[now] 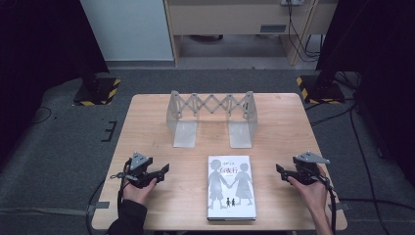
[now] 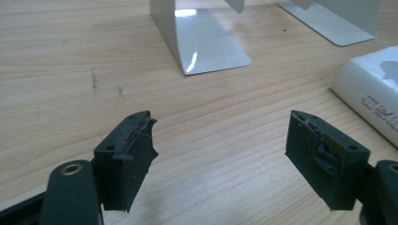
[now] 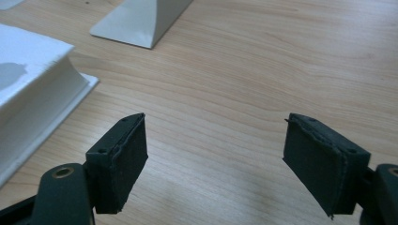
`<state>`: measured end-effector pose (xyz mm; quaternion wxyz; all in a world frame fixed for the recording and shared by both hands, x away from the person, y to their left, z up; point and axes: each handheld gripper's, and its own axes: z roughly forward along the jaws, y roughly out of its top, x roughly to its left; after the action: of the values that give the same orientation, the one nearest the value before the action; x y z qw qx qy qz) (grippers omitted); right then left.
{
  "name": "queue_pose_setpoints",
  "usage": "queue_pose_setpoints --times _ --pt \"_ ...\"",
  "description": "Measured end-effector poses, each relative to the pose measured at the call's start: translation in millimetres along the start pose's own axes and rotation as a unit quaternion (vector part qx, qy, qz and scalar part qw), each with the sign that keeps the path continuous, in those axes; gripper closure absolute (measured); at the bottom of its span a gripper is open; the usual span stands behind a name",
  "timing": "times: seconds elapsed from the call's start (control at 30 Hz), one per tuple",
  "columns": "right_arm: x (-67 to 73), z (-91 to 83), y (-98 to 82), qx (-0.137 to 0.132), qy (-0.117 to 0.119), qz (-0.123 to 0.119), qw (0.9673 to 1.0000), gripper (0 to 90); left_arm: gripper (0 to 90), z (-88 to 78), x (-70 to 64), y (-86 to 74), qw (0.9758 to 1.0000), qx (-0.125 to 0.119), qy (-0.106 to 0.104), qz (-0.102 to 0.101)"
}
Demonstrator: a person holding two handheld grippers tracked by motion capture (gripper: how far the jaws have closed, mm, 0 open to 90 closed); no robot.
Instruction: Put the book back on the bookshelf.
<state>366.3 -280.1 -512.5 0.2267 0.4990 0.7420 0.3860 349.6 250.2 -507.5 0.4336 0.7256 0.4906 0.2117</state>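
Bare wood flanks the book (image 1: pixel 231 187) — left gripper (image 1: pixel 164 171) and right gripper (image 1: pixel 280 171) both gape empty.

Showing pale wood grain across the table (image 1: pixel 147 122), matt, with a few faint dark scuffs. Gleaming as smooth light-grey sheet metal on the expanding book rack (image 1: pixel 211 105), its flat feet throwing glossy reflections, while lying beside it as white paper with a smooth, softly sheened cover, the book (image 1: pixel 231 188). Looking like matt black plastic on the left gripper (image 2: pixel 220 140) and right gripper (image 3: pixel 215 145), the pads (image 3: pixel 133 154) appearing rough and rubbery, frayed at the edges on the left one, with small brass-coloured rivets gleaming at the joints.
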Motion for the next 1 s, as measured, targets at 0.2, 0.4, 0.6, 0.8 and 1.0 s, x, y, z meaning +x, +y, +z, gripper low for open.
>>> queue_pose_setpoints --times 0.2,0.4,0.6,0.8,1.0 --pt "11.7 -3.9 8.3 -0.019 0.017 -0.008 0.9997 22.0 21.3 -0.5 -11.8 3.5 0.9997 -0.011 -0.021 0.009" --pt "19.4 -6.8 13.7 -0.029 0.029 -0.01 0.9991 22.1 21.2 -0.7 -23.6 7.4 0.9988 -0.019 -0.042 0.015" --pt "26.2 -9.3 18.0 -0.037 0.045 -0.009 0.9983 21.8 21.5 -0.3 -35.3 10.1 0.9977 -0.022 -0.061 0.022" --pt "32.4 -9.5 20.2 -0.036 0.056 -0.014 0.9977 21.8 22.3 1.4 -46.1 11.8 0.9964 -0.022 -0.076 0.03" --pt "38.8 -8.1 20.9 -0.033 0.067 -0.018 0.997 22.9 22.0 4.2 -55.0 11.8 0.9953 -0.018 -0.087 0.038"
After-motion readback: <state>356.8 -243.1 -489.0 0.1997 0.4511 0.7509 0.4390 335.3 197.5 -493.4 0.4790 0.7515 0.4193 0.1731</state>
